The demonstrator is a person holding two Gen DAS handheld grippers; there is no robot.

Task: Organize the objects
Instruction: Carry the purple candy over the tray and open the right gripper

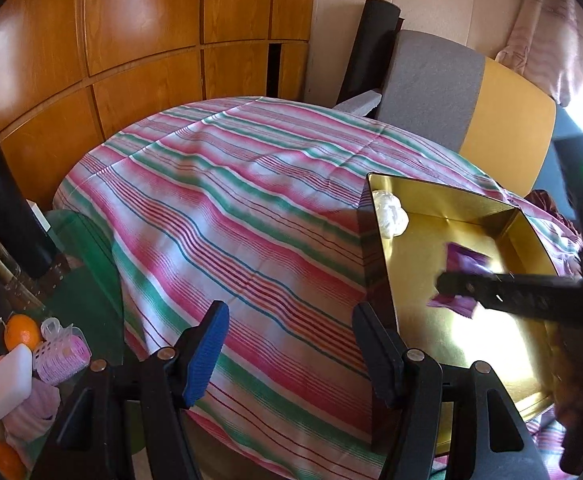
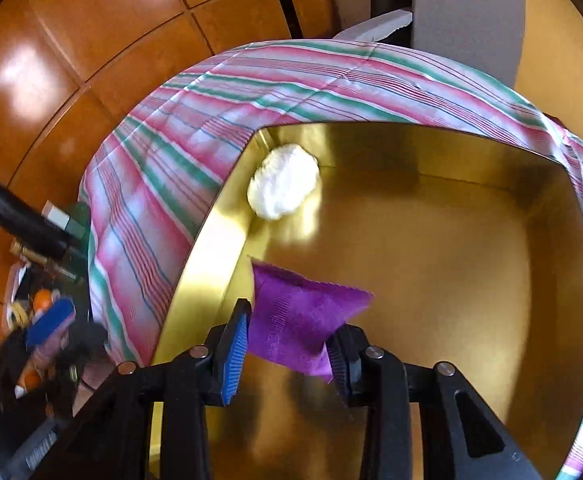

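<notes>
left gripper (image 1: 291, 344) just hangs there tilted down, jaws apart, nothing between them. right gripper (image 2: 287, 344) points steeply down, pads pinching a purple sachet (image 2: 303, 320).

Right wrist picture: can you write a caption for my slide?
Right gripper holds a purple packet over the gold tin, near a white ball.

Left tool (image 1: 287, 354), right tool (image 2: 287, 350): black frames, blue ribbed pads, silver screws; blurred markings, perhaps lettering.
</notes>
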